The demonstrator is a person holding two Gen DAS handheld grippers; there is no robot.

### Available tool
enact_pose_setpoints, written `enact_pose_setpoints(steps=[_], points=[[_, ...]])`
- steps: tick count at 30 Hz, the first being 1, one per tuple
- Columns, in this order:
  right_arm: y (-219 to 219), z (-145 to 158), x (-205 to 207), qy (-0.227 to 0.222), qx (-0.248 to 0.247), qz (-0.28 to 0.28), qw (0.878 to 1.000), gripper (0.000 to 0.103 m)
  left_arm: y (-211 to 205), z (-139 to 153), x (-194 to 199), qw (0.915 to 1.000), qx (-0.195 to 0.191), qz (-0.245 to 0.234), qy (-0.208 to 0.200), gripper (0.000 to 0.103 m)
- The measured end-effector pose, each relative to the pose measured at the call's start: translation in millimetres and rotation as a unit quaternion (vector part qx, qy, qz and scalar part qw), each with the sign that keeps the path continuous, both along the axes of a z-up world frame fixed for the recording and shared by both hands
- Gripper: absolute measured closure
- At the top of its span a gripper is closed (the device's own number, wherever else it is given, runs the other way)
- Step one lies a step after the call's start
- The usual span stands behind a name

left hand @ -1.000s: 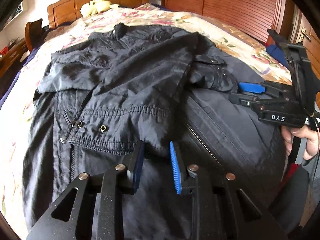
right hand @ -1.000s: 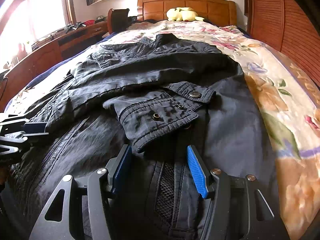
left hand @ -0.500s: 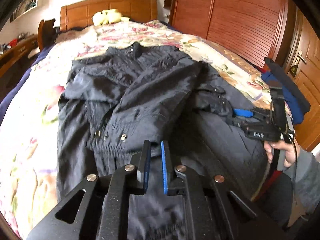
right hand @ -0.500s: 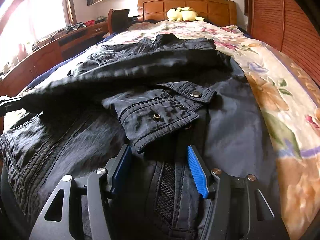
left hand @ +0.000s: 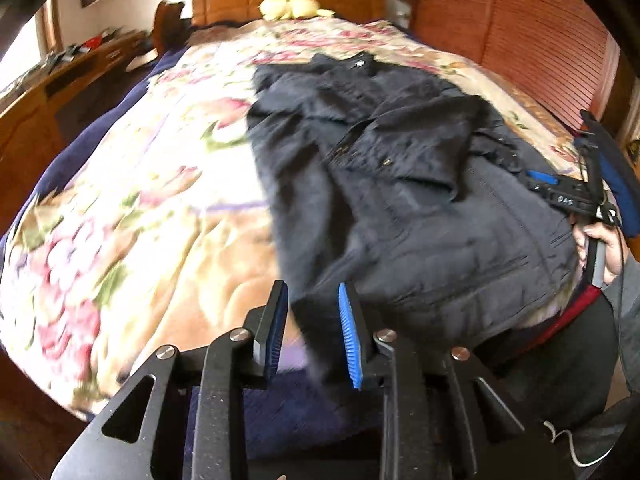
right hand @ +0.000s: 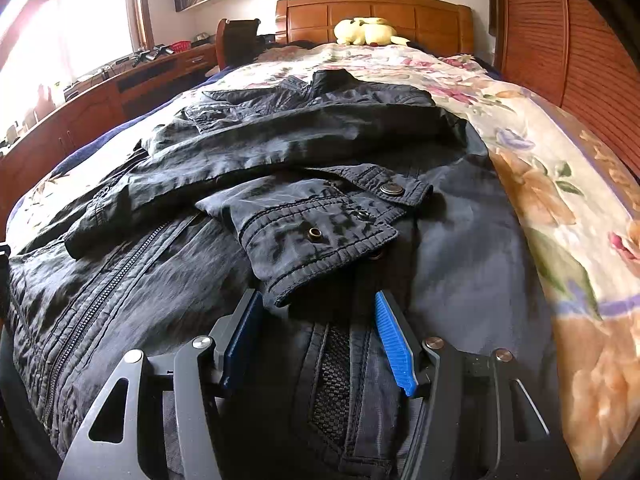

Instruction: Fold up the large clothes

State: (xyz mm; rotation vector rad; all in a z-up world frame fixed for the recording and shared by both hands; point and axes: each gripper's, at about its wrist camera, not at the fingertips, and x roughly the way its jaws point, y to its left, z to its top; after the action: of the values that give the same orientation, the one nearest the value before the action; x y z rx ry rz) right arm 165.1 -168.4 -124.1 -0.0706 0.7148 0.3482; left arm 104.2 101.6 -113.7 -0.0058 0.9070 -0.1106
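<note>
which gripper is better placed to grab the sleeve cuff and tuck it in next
Right. The right gripper is open with the sleeve cuff lying just ahead of its fingers. The left gripper is open at the jacket hem corner, far from the cuff.

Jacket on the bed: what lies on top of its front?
Both sleeves lie folded across the jacket, with the snap cuff on top. They hide the chest beneath; the zipper shows.

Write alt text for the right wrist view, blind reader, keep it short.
A dark jacket lies spread on a floral bedspread, one snap-buttoned sleeve cuff folded across its front just beyond the open right gripper. A yellow plush toy sits by the wooden headboard.
</note>
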Motion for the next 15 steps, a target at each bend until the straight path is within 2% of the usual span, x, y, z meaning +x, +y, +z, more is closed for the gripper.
enact_pose_setpoints(steps=[7, 12, 15], points=[[-1, 0, 0, -0.001, -0.001, 0.001, 1.000, 0.043, 7, -17, 3, 0.9996, -0.021, 0.009, 0.018, 0.074], [-1, 0, 0, -0.001, -0.001, 0.001, 1.000, 0.043, 18, -28, 15, 0.9979, -0.056, 0.025, 0.024, 0.074], [-1, 0, 0, -0.001, -0.001, 0.001, 1.000, 0.043, 17, -31, 20, 0.9978, -0.055, 0.030, 0.022, 0.074]])
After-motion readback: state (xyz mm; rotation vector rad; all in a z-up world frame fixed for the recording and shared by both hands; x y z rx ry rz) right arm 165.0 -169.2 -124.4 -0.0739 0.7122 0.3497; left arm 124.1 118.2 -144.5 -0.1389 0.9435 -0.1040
